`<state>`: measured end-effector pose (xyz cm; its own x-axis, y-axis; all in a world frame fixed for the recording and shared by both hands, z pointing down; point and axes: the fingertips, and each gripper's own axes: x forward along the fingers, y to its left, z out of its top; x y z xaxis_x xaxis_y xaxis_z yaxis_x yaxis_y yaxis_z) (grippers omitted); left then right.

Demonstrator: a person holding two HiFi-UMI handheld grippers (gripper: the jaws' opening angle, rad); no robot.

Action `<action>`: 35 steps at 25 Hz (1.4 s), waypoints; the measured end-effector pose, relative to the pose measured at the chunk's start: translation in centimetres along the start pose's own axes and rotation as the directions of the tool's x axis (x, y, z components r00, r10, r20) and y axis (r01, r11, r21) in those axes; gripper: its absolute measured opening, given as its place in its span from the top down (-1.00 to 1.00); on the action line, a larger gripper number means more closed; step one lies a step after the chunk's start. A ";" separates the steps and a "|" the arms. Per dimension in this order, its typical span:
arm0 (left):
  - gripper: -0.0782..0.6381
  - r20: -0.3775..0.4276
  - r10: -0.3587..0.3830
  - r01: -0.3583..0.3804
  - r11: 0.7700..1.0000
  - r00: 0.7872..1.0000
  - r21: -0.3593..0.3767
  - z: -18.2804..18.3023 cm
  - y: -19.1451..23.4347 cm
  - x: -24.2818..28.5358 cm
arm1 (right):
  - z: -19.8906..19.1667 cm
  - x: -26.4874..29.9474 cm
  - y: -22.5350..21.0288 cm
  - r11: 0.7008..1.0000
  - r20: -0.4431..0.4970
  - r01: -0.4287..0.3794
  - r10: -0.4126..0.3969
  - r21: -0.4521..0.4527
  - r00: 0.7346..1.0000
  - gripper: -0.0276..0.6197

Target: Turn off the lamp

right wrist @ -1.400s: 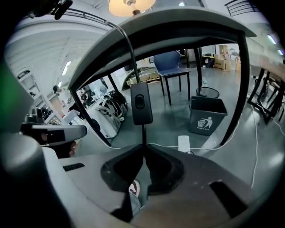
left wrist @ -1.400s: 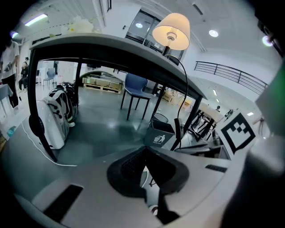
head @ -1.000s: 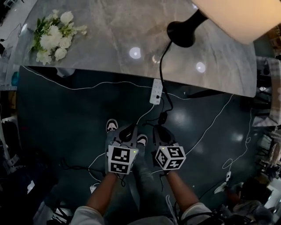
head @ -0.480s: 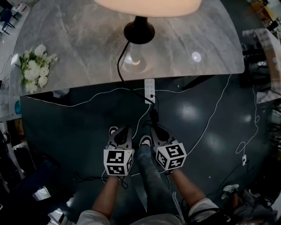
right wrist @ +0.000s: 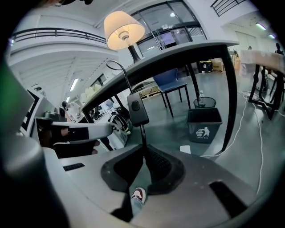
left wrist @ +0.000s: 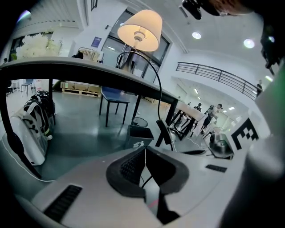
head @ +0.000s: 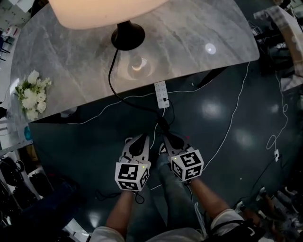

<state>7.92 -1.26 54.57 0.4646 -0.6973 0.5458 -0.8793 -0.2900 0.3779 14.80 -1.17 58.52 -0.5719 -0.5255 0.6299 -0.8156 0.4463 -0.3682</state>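
The lit lamp stands on the grey marble table on a black base. Its black cord drops over the table edge to an inline switch hanging above the floor. My right gripper is just under that switch. In the right gripper view the switch sits right above the jaws, which are shut on the cord. My left gripper is beside it, shut and holding nothing. From the left gripper the switch shows ahead to the right.
A white power strip sits at the table edge, with white cables trailing over the dark floor. White flowers lie at the table's left end. A bin and a backpack stand under the table. The person's shoes are below the grippers.
The head view has swung, so the lamp now shows at top left instead of top right. Both grippers have risen slightly and stay side by side under the switch, jaws unchanged.
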 end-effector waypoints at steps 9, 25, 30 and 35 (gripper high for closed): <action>0.76 -0.009 -0.049 0.049 0.999 0.999 0.004 0.2 -0.5 0.9 | -1.2 -0.2 -0.7 0.999 -0.002 0.034 -0.034 0.037 0.999 0.87; 0.43 0.028 -0.180 0.182 0.975 0.983 -0.128 2.0 -3.2 3.0 | -1.8 0.0 -1.2 0.999 -0.009 0.036 -0.035 0.019 0.999 0.87; 0.39 0.027 -0.196 0.198 0.968 0.980 -0.154 2.2 -3.5 3.6 | -2.1 0.1 -1.4 1.000 -0.014 0.029 -0.029 0.007 0.999 0.87; 0.37 0.022 -0.200 0.201 0.966 0.979 -0.165 2.3 -3.8 4.3 | -2.6 0.0 -0.9 1.000 -0.022 0.011 -0.012 -0.020 1.000 0.87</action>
<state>13.06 -4.71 53.72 0.6289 -0.6395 0.4421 -0.7381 -0.3126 0.5979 15.75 0.25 60.63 -0.5601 -0.5144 0.6494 -0.8201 0.4550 -0.3470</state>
